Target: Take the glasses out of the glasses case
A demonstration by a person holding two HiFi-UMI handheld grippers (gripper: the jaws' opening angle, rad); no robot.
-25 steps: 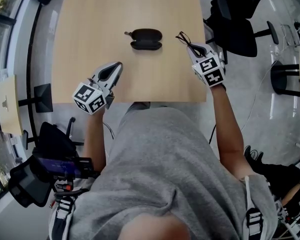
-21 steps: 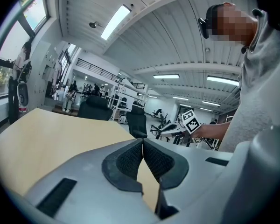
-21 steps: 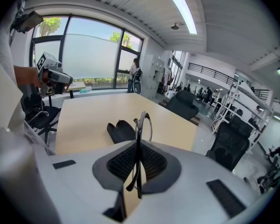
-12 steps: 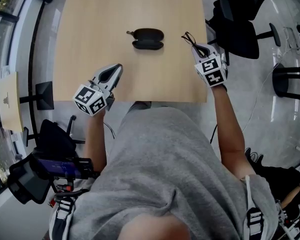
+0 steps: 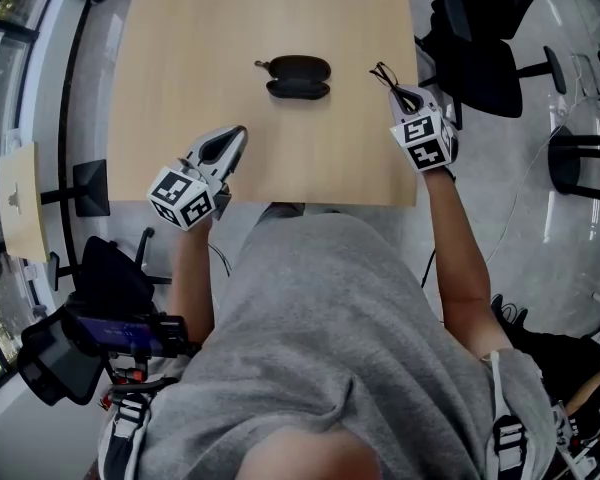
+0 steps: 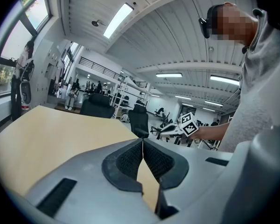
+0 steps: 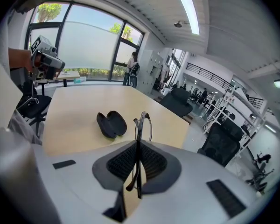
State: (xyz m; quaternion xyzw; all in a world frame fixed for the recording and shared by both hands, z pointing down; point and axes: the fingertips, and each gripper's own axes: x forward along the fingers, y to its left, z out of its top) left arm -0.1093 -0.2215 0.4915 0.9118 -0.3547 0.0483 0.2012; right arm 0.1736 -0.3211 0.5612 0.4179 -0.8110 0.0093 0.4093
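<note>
The glasses case (image 5: pixel 298 76) lies open on the wooden table (image 5: pixel 180 58), in the upper centre of the head view, its two dark halves side by side and nothing showing inside them. The glasses (image 5: pixel 383 74) are out of it: they sit to the right of the case, apart from it, near the table's right edge, pinched by the right gripper (image 5: pixel 397 92). In the right gripper view the jaws are pressed onto the thin dark frame of the glasses (image 7: pixel 143 122), which stands on edge between the ribbed pads (image 7: pixel 151 161), with a lens rim reaching out past the tips. Beyond it, in the left centre of that view, the case (image 7: pixel 111 124) rests on the table (image 7: pixel 74 106). Whether the glasses touch the tabletop cannot be told.

The left gripper (image 5: pixel 237 134) is at the lower left of the table in the head view, near the front edge, well apart from the case, with its marker cube (image 5: pixel 180 196) toward the person. In the left gripper view its jaws are pressed together at the tips (image 6: pixel 143 141) with nothing between them, and the bare table (image 6: pixel 51 134) spreads out ahead. The right gripper (image 6: pixel 173 129) shows small in the right centre of that view.

A black office chair (image 5: pixel 475 38) stands off the table's upper right corner in the head view
</note>
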